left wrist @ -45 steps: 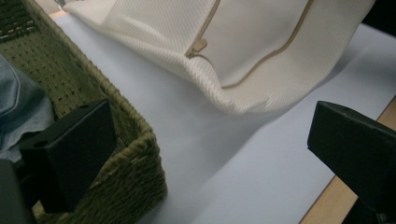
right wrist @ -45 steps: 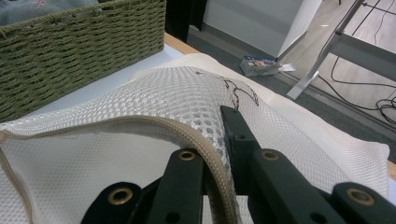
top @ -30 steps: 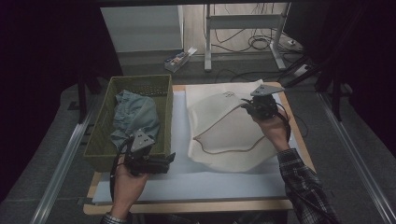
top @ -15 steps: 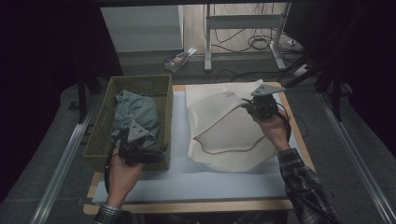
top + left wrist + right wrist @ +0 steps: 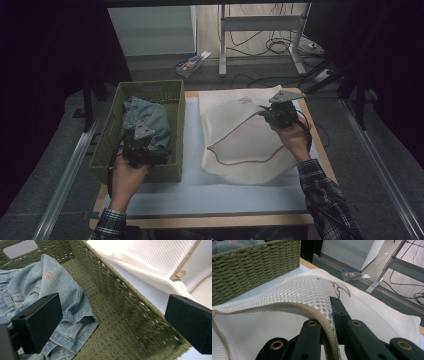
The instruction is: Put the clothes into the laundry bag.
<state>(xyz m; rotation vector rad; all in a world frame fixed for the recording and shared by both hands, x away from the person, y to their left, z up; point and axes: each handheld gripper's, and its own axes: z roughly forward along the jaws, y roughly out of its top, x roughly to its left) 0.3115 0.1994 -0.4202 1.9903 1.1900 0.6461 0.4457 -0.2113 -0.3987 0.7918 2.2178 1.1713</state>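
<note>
Meanwhile the left gripper (image 5: 110,322) hangs wide open over jeans (image 5: 37,290) in the basket (image 5: 130,315), while the right gripper (image 5: 325,322) pinches the mesh bag's (image 5: 307,290) zipper edge.

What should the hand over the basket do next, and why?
Probably lower the open left gripper onto the faded blue denim garment in the green woven basket and close. Its jaws hang apart above it, while the right gripper holds up the white mesh bag's zipper edge.
</note>
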